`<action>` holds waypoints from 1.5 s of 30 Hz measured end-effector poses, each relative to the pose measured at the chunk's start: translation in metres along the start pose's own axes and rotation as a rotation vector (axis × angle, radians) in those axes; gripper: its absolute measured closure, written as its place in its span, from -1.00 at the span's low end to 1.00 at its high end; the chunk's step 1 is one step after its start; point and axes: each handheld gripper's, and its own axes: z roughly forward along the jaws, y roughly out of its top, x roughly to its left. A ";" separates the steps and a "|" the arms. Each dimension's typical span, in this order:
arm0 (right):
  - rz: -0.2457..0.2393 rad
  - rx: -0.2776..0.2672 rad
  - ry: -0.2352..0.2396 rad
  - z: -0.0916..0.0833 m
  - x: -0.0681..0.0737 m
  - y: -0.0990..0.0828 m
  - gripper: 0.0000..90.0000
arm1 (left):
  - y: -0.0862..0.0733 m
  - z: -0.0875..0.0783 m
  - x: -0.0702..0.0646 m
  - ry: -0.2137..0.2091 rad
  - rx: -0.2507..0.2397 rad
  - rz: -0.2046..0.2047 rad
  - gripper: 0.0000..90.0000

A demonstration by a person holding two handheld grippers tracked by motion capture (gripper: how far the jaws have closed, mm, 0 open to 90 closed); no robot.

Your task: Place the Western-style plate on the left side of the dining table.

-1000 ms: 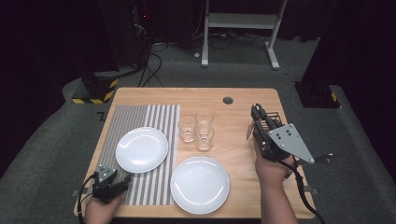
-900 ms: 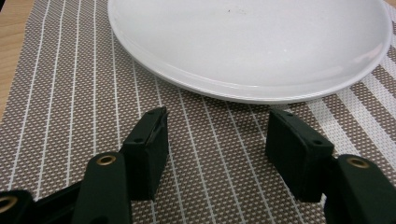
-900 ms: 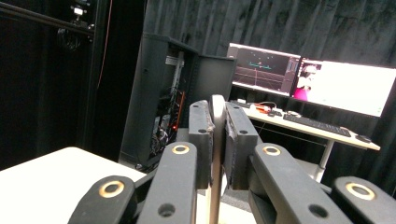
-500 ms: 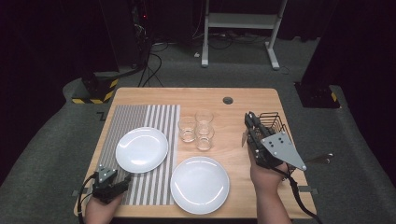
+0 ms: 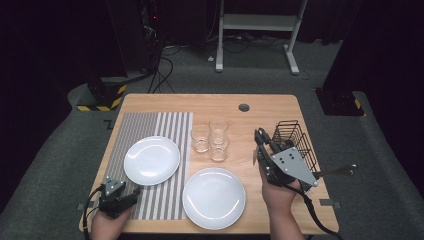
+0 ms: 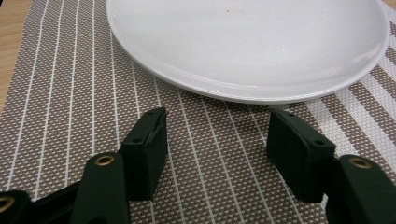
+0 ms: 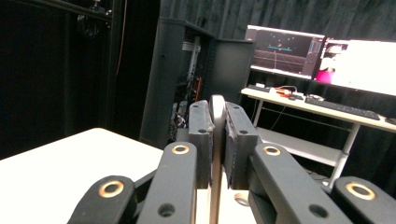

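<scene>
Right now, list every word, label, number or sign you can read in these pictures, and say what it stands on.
No words or numbers can be read.
Monitors: graphics show, any text is too small and blurred.
Floor beside the table: a pale mark, too faint to read.
Plates, glasses, wire basket: no labels visible.

- We see a pale wooden worktop (image 5: 150, 102) with a smooth, matt finish.
- A woven placemat (image 6: 56, 93) looks like coarse brown-and-white cloth mesh.
- The two white plates (image 5: 151, 160) (image 5: 214, 198) look like glazed, glossy ceramic.
- Three tumblers (image 5: 200, 138) are clear glass.
- The basket (image 5: 295, 140) is thin black wire.
- We note matt black plastic on the right claw (image 7: 217, 126), closed on a thin, smooth silvery utensil (image 7: 217, 105).
</scene>
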 end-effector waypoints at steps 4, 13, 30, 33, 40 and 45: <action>0.011 0.011 0.019 0.002 0.005 -0.005 0.84 | 0.000 0.000 0.000 -0.001 0.002 0.002 -0.13; 0.025 0.033 0.058 0.007 0.019 -0.014 0.84 | 0.000 0.000 0.001 -0.005 0.004 0.005 -0.14; 0.053 0.057 0.153 0.018 0.049 -0.022 0.84 | 0.000 0.000 0.001 -0.007 0.005 0.004 -0.15; 0.058 0.052 0.171 0.020 0.057 -0.022 0.84 | 0.000 0.000 0.001 -0.009 0.001 -0.003 -0.15; 0.064 0.052 0.216 0.027 0.072 -0.022 0.84 | 0.000 0.000 0.001 -0.009 0.005 0.002 -0.16; 0.067 0.048 0.241 0.031 0.082 -0.021 0.84 | 0.000 0.000 0.001 -0.010 0.006 0.003 -0.17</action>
